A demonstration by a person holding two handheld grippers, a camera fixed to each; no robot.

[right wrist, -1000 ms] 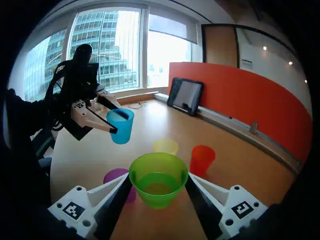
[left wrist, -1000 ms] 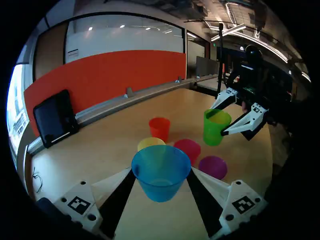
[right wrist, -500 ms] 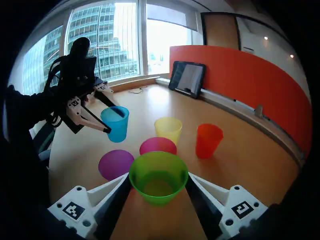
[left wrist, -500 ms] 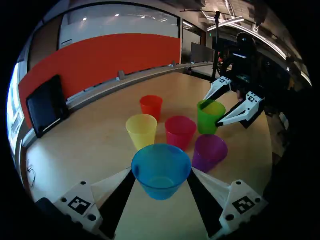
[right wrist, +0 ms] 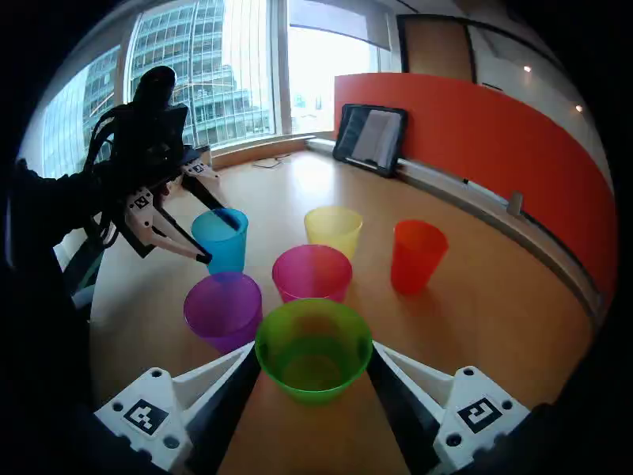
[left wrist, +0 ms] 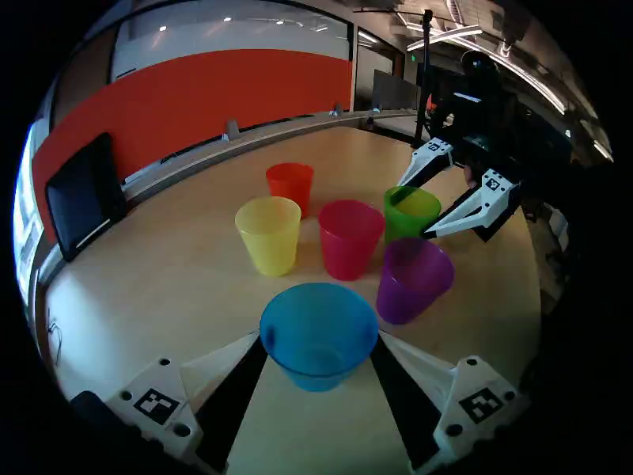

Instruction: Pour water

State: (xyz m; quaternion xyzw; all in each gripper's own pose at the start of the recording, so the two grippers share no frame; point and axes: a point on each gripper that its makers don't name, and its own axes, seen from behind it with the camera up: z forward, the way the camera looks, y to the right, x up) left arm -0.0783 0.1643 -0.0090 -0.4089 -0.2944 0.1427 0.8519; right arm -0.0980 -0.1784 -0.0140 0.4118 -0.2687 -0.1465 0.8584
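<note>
In the left gripper view my left gripper (left wrist: 319, 348) is shut on a blue cup (left wrist: 319, 332), held upright low over the wooden table (left wrist: 158, 277). In the right gripper view my right gripper (right wrist: 313, 360) is shut on a green cup (right wrist: 313, 356) with a little liquid in the bottom. Each gripper also appears across the table in the other's view: the right gripper (left wrist: 411, 218) with the green cup (left wrist: 411, 210), the left gripper (right wrist: 215, 237) with the blue cup (right wrist: 221, 239). Between them stand a yellow cup (left wrist: 269, 234), a pink cup (left wrist: 349, 237), an orange cup (left wrist: 289, 187) and a purple cup (left wrist: 413, 279).
A dark tablet (left wrist: 83, 194) leans against the orange partition (left wrist: 198, 95) at the table's far edge. Tall windows (right wrist: 214, 87) lie behind the left gripper. A dark-sleeved arm (right wrist: 47, 214) holds the left gripper. Bare tabletop stretches to the right of the orange cup (right wrist: 416, 255).
Both grippers have come down toward the table with their cups. The standing cups now look larger and closer, and the purple cup shows its side wall.
</note>
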